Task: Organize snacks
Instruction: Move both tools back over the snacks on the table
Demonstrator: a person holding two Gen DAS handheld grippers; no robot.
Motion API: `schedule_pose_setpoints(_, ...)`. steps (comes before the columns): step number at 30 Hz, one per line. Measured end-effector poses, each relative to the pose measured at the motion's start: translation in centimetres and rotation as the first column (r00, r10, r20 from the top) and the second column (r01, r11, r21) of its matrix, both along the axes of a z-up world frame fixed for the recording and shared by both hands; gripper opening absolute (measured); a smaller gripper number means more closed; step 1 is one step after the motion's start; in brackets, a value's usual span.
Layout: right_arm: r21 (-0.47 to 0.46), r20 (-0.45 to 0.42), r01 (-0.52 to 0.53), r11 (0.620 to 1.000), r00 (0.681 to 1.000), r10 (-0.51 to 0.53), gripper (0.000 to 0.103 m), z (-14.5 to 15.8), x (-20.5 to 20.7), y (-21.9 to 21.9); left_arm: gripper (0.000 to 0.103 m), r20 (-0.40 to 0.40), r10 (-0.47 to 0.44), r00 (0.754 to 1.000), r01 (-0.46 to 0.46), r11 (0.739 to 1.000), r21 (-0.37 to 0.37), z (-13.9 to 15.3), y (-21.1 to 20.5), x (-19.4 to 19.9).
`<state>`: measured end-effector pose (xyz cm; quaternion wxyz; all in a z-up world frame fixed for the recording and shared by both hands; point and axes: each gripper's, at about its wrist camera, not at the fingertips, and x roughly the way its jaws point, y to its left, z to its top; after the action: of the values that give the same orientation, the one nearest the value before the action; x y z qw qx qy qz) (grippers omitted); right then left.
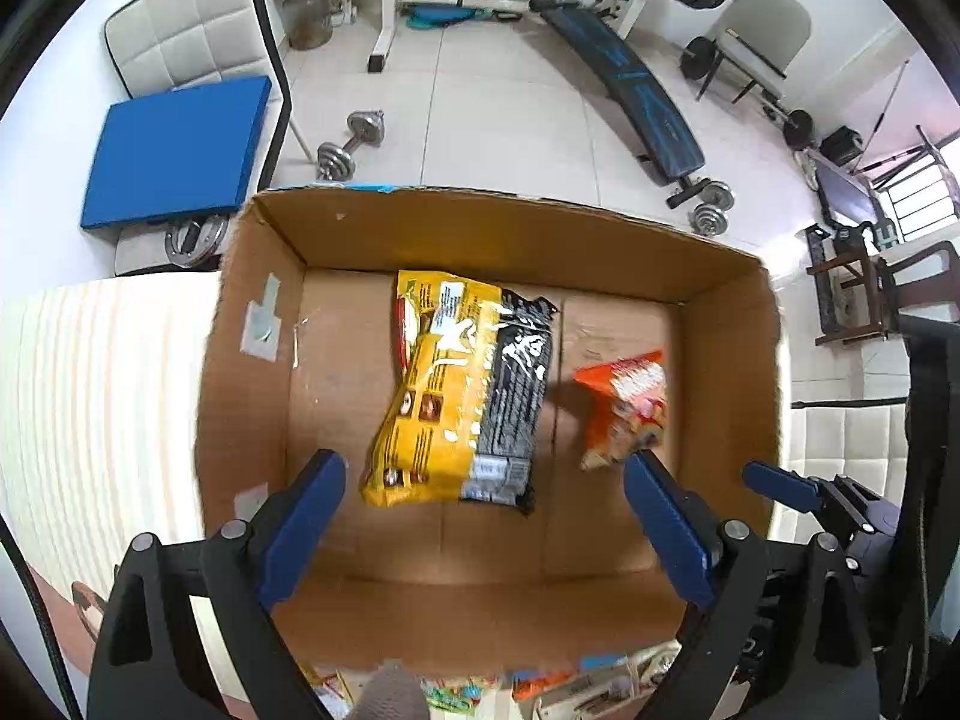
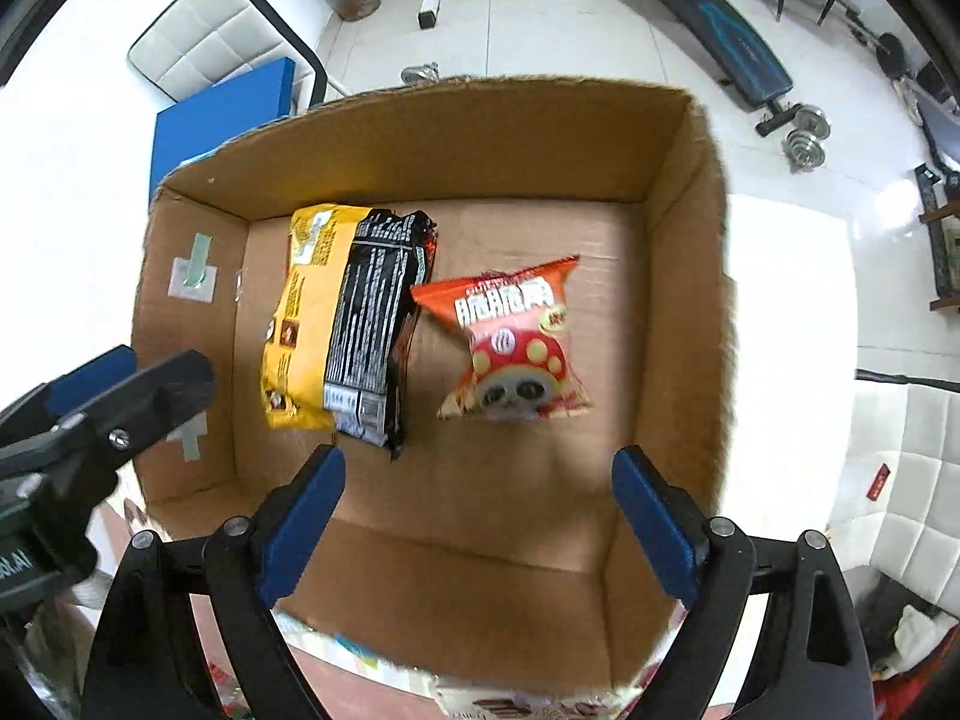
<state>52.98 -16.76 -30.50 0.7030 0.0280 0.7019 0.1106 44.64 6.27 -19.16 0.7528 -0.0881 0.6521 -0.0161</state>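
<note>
A cardboard box (image 1: 258, 324) sits open-topped on a pale surface (image 1: 90, 372), with both grippers hanging over it and pointing almost straight down.

The left gripper (image 1: 483, 492) has its jaws spread wide and nothing between them. Below it, toward the left of the box floor, lies a yellow and black snack bag (image 1: 462, 396). It lies flat, its long axis running from the near wall toward the far wall, leaning slightly, with the yellow half on the left and the black half on the right.

Just beside it on the right is a smaller orange snack packet (image 2: 516, 342), printed with a mushroom cartoon; its orange top edge points toward the far wall. Whether the two packs touch I cannot tell.

The right gripper (image 2: 480, 492) hovers above this packet, jaws wide apart and empty. More colourful packets (image 1: 540, 684) show blurred in front of the box's near wall.
</note>
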Motion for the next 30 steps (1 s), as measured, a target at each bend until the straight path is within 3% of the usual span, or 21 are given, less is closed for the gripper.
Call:
schedule_pose_setpoints(5,0.006,0.071,0.000,1.000,0.997,0.000,0.096,3.2,-3.1,-0.7,0.095,0.068,-0.003,0.998,0.003,1.000,0.000,3.4,-0.3,-3.3)
schedule_pose_setpoints(11,0.042,0.187,0.002,0.999,0.982,-0.009,0.097,6.5,-8.8,-1.0,0.095,0.237,0.003,0.972,-0.022,0.997,0.078,7.8,-0.5,-8.5)
schedule_pose_setpoints(17,0.066,0.138,0.012,0.998,0.990,-0.021,0.097,4.9,-15.2,-0.5,0.095,0.261,0.019,0.965,-0.049,0.993,0.107,7.9,1.3,-14.4)
schedule_pose_setpoints(19,0.057,0.078,0.006,0.998,0.997,-0.011,0.097,2.7,-17.1,-0.2,0.095,0.240,0.002,0.971,-0.040,0.987,0.155,6.7,2.2,-16.7)
schedule_pose_setpoints(24,0.032,-0.047,-0.002,0.999,0.999,0.004,0.097,-2.5,-19.4,0.5,0.095,0.053,-0.111,0.992,0.091,0.952,0.292,-0.6,4.0,-21.6)
schedule_pose_setpoints(27,0.008,-0.088,-0.017,1.000,0.996,0.018,0.097,-4.5,-20.2,1.1,0.095,-0.075,-0.178,0.981,0.193,0.916,0.351,-5.4,4.8,-23.8)
schedule_pose_setpoints(30,-0.019,-0.109,-0.044,0.999,0.993,0.041,0.097,-5.9,-20.8,1.8,0.095,-0.192,-0.260,0.946,0.315,0.872,0.374,-9.9,5.2,-25.4)
